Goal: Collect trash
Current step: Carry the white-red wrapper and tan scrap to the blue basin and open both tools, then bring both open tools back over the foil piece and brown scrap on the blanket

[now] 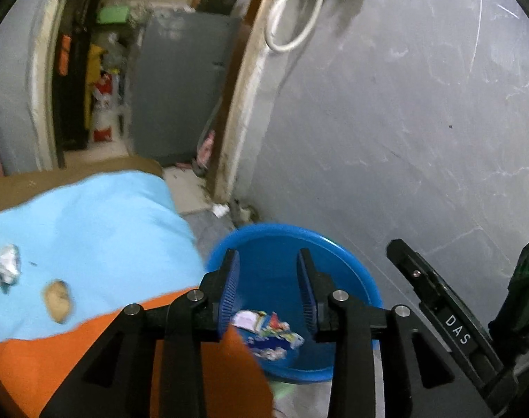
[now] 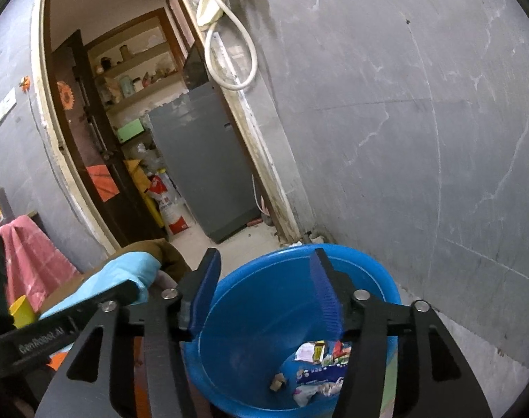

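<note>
Left wrist view
- Left gripper (image 1: 269, 278): blue-padded fingers apart, a narrow gap, nothing between them; it hangs over the near rim of the tub.
- Tub (image 1: 355, 271): blue plastic, on the floor against a grey wall (image 1: 404, 122), just beside the bed edge.
- Wrappers (image 1: 268, 334): printed packets, white, blue and red, lying inside the tub, below the fingers and apart from them.
- Blue cloth (image 1: 97, 223): spread on the bed at left, over an orange sheet (image 1: 90, 351).
- Foil wad (image 1: 6, 266): crumpled, silver, on the blue cloth at the far left.
- Brown lump (image 1: 57, 301): on the blue cloth, near the foil wad — blurred, kind not clear.
- Right gripper's body shows at the lower right; its fingers are out of this view.

Right wrist view
- Right gripper (image 2: 268, 278): fingers set moderately wide, empty, held above the tub (image 2: 386, 282).
- Wrappers (image 2: 320, 365): on the tub's bottom, with a small brown scrap (image 2: 277, 381) just beside them.
- Blue cloth (image 2: 125, 275): at left, behind the left gripper's black arm.
- Doorway (image 2: 132, 132): beyond, with shelves, a grey cabinet (image 2: 201, 160) and a white-and-red sack (image 2: 170, 205) on the floor.
- Hose (image 2: 236, 52): white, looped on the wall (image 2: 421, 122) — gloves hang above it.
</note>
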`<state>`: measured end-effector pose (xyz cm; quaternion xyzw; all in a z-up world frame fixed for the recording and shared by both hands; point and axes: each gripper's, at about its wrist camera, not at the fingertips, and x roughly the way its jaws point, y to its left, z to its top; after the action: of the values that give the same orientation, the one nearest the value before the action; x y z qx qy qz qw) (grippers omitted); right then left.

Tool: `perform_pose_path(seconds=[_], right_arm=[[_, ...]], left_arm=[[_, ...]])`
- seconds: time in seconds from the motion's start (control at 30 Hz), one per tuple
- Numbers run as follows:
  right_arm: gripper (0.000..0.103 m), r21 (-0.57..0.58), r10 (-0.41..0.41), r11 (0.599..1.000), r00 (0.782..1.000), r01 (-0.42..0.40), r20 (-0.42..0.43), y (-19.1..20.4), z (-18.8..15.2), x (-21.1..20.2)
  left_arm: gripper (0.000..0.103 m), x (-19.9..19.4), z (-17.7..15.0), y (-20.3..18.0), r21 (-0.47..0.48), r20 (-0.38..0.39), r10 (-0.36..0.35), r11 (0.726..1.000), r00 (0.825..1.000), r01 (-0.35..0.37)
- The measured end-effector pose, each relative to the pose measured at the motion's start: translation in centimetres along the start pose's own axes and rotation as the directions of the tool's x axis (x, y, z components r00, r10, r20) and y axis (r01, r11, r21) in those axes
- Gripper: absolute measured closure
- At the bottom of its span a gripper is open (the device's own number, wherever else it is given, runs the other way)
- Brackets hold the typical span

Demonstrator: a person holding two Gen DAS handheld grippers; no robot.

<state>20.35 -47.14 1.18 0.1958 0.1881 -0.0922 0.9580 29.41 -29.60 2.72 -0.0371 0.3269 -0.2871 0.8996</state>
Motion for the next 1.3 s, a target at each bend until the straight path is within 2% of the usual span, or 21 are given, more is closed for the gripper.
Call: perform_pose_path(seconds=[0.07, 0.2, 0.23, 0.3, 0.37, 0.43, 0.5, 0.57, 0.6, 0.63, 0.7, 0.83, 1.1, 1.17, 1.3], right_arm=[[0.047, -0.013, 0.009, 1.0, 1.0, -0.008, 0.016, 0.5, 0.1, -0.2], [0.034, -0.035, 0.039, 0.999, 0.997, -0.037, 0.065, 1.7, 0.1, -0.9], [0.033, -0.037, 0.05, 0.998, 0.996, -0.048, 0.079, 2.1, 0.2, -1.1], [0.024, -0.05, 0.074, 0.996, 0.989, -0.068, 0.124, 2.9, 0.3, -1.9], [0.022, -0.067, 0.101, 0.994, 0.981, -0.091, 0.167, 3.9, 0.3, -2.5], [0.018, -0.09, 0.128, 0.99, 0.971, -0.112, 0.201, 4.9, 0.3, -3.0], [0.01, -0.116, 0.151, 0.985, 0.961, -0.127, 0.231, 6.0, 0.2, -3.4], [0.0, -0.139, 0.169, 0.981, 0.95, -0.137, 0.261, 7.0, 0.1, -3.9], [0.0, -0.148, 0.177, 0.979, 0.943, -0.139, 0.281, 7.6, 0.0, -4.2], [0.0, -0.156, 0.182, 0.978, 0.938, -0.141, 0.294, 8.0, -0.2, -4.3], [0.0, -0.18, 0.201, 0.972, 0.925, -0.149, 0.323, 9.3, -0.4, -4.8], [0.0, -0.224, 0.238, 0.961, 0.904, -0.165, 0.356, 11.6, -0.9, -5.3], [0.0, -0.36, 0.348, 0.908, 0.864, -0.214, 0.364, 17.2, -2.7, -5.9], [0.0, -0.404, 0.373, 0.888, 0.855, -0.217, 0.361, 18.7, -3.3, -6.0], [0.0, -0.489, 0.405, 0.847, 0.85, -0.209, 0.337, 21.3, -4.5, -5.8]], left_arm=[[0.066, -1.3, 0.1, 0.8, 0.004, 0.039, 0.035, 0.999, 0.999, -0.035], [0.054, -3.9, 0.4, 2.4, -0.015, 0.116, 0.093, 0.996, 0.989, -0.092], [0.05, -4.7, 0.5, 3.0, -0.025, 0.139, 0.113, 0.994, 0.984, -0.111], [0.047, -6.2, 0.6, 4.0, -0.046, 0.185, 0.151, 0.988, 0.971, -0.145], [0.04, -7.6, 0.5, 4.7, -0.064, 0.227, 0.182, 0.983, 0.957, -0.172], [0.026, -9.1, 0.4, 5.7, -0.086, 0.268, 0.222, 0.975, 0.937, -0.206], [0.018, -10.6, 0.2, 6.6, -0.103, 0.306, 0.258, 0.966, 0.916, -0.238], [0.016, -11.9, 0.0, 7.2, -0.116, 0.333, 0.294, 0.956, 0.896, -0.271], [0.015, -12.4, -0.2, 7.5, -0.121, 0.341, 0.313, 0.95, 0.887, -0.289], [0.01, -13.1, -0.4, 8.0, -0.13, 0.351, 0.34, 0.94, 0.872, -0.314], [0.002, -14.0, -0.9, 8.9, -0.159, 0.375, 0.401, 0.916, 0.836, -0.368], [0.002, -16.2, -2.2, 10.1, -0.186, 0.417, 0.469, 0.882, 0.779, -0.432], [0.002, -19.9, -4.9, 12.7, -0.23, 0.454, 0.564, 0.822, 0.69, -0.52], [0.002, -20.8, -5.4, 13.5, -0.246, 0.459, 0.593, 0.8, 0.662, -0.547], [0.002, -22.1, -6.5, 14.8, -0.267, 0.457, 0.628, 0.772, 0.63, -0.577]])
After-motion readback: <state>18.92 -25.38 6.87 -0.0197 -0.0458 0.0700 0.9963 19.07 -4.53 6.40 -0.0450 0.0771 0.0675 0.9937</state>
